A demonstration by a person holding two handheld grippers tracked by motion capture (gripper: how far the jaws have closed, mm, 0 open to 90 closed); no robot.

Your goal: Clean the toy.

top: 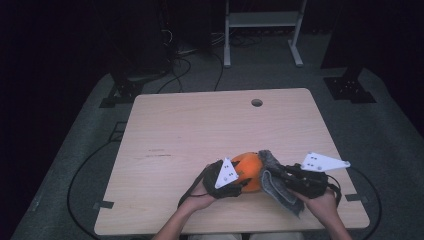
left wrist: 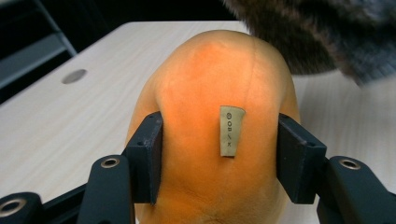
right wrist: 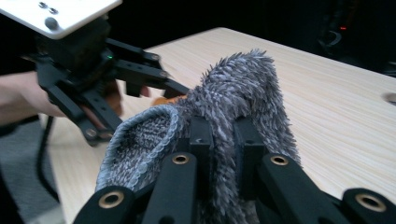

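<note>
Left gripper (left wrist: 219,158) jaws clamping 1 orange ball (left wrist: 215,93), right gripper (right wrist: 224,144) jaws pinching 1 grey cloth (right wrist: 243,88)

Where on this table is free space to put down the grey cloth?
The table is bare across its far half, from the round hole to the left edge, and on the near left. It is crowded at the near right, where the orange object, the grey cloth and both grippers meet.
</note>
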